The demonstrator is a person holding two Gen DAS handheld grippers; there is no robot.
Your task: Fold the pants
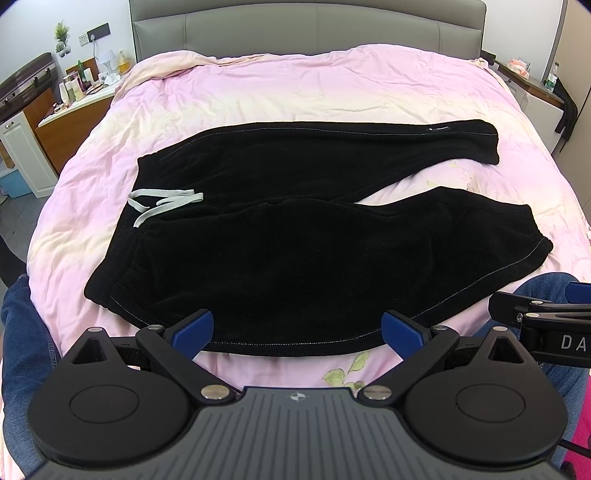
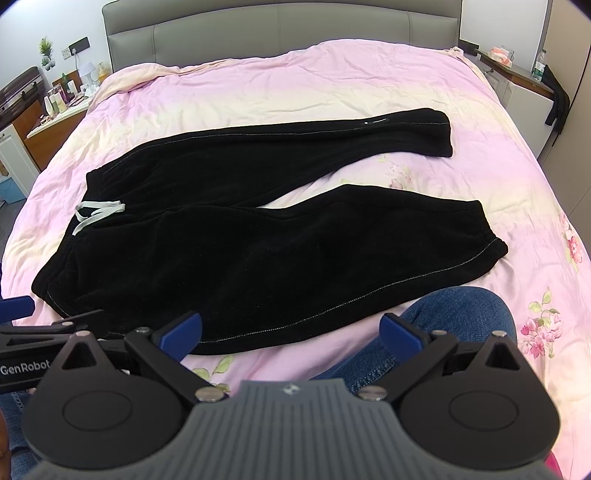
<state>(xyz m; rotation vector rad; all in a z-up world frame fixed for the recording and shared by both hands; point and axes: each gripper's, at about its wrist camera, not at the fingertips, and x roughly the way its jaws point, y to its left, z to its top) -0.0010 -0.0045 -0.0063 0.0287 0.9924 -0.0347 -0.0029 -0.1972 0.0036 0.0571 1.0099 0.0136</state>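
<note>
Black fleece pants (image 1: 280, 236) (image 2: 236, 236) lie spread flat on the pink bed, waistband to the left with a pale drawstring (image 1: 162, 201) (image 2: 96, 212), both legs stretching right and splayed apart. My left gripper (image 1: 297, 326) hovers open just before the near hem of the closer leg, nothing between its blue fingers (image 1: 197, 326). My right gripper (image 2: 290, 328) is open too, held above the bed's near edge beside that leg; a denim-clad knee (image 2: 458, 314) lies under it. Each gripper shows at the side of the other's view.
The pink floral duvet (image 1: 295, 92) covers the whole bed up to a grey headboard (image 1: 310, 26). A cluttered bedside counter (image 1: 77, 88) stands at the left, a white cabinet (image 1: 535, 92) with bottles at the right. The person's jeans (image 1: 22, 350) frame the near edge.
</note>
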